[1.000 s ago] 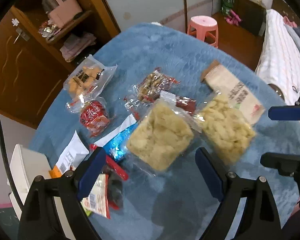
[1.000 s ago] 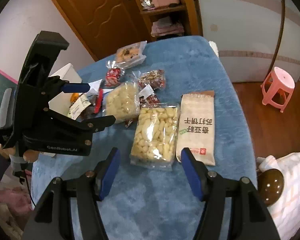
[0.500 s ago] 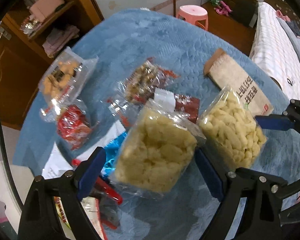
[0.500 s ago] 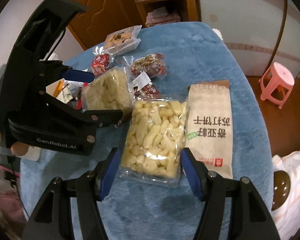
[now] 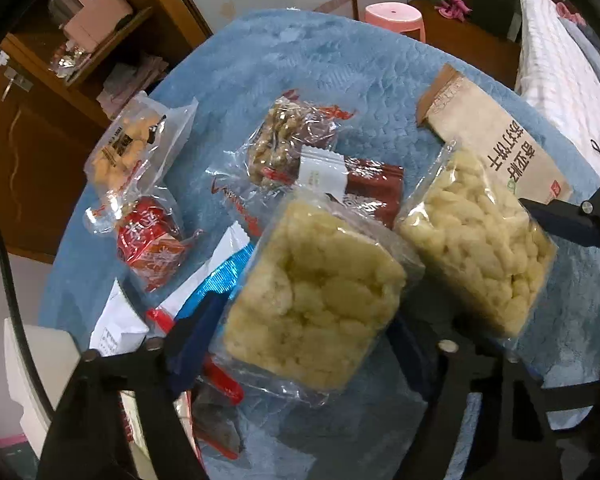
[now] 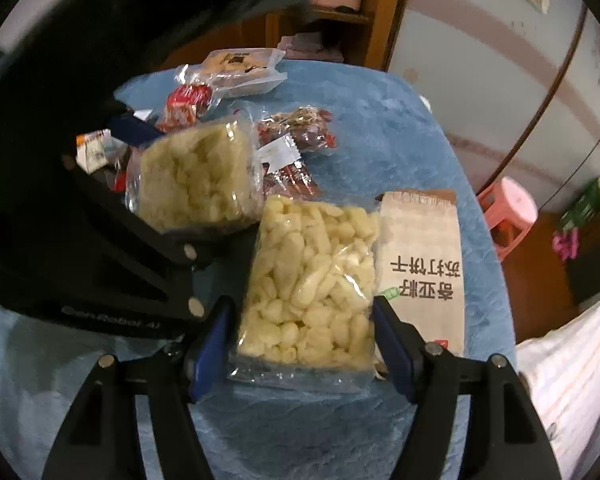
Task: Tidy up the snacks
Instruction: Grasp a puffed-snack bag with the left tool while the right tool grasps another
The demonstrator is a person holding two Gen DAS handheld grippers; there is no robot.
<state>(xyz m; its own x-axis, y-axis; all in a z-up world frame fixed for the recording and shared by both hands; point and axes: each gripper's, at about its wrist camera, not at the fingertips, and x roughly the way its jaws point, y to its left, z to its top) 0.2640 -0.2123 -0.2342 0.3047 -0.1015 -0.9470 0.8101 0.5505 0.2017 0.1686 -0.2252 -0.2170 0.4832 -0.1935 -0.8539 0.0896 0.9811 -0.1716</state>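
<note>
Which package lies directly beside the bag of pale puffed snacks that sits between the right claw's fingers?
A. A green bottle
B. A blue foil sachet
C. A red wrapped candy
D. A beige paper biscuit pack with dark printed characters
D: in the right wrist view, the beige paper biscuit pack lies along the side of the bag of pale puffed snacks between the right claw fingers.

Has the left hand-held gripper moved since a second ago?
Yes. The left hand-held gripper has come down toward the blue tablecloth and its jaws have just been closing around the square puffed-snack bag.
</note>
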